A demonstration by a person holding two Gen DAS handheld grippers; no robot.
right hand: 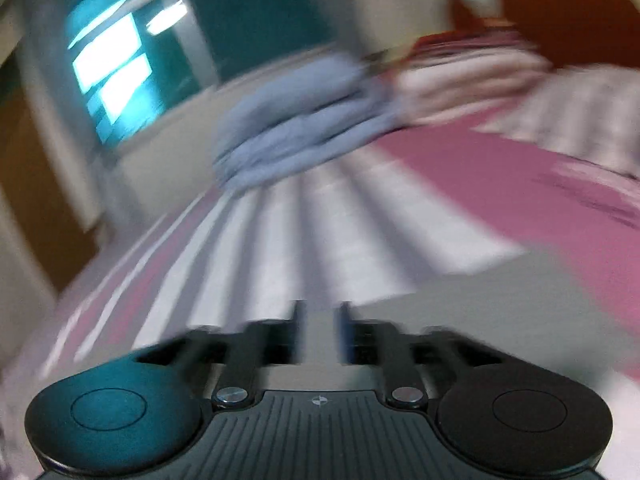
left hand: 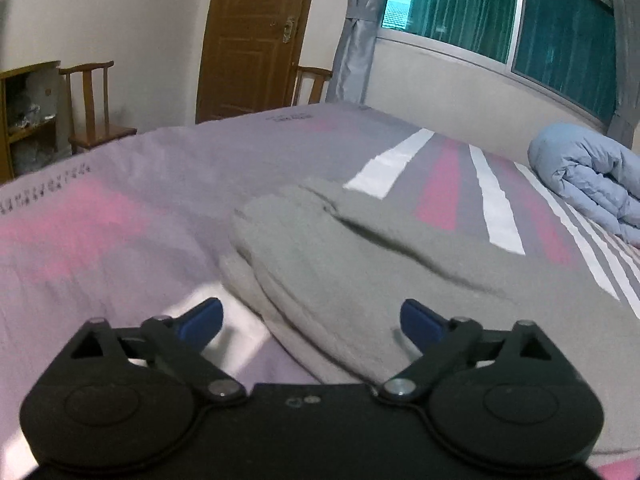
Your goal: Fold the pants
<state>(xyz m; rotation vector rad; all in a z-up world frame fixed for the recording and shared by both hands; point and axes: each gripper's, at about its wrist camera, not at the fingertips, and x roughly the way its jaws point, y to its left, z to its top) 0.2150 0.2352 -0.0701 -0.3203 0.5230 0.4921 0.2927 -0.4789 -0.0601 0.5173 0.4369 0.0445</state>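
Grey pants [left hand: 360, 256] lie folded over in layers on the bed, running from the middle of the left wrist view to its lower right. My left gripper [left hand: 312, 320] is open and empty, its blue fingertips [left hand: 416, 318] spread wide just above the near edge of the pants. The right wrist view is heavily blurred. My right gripper [right hand: 319, 334] has its fingers close together with a narrow gap, over a grey patch that looks like the pants [right hand: 460, 312]. I cannot tell whether cloth is between them.
The bed sheet [left hand: 120, 208] is purple and pink with white stripes. A rolled light-blue quilt [left hand: 592, 176] lies at the far right by the window wall; it also shows in the right wrist view [right hand: 296, 128]. A wooden chair [left hand: 94, 104] and door [left hand: 252, 36] stand beyond the bed.
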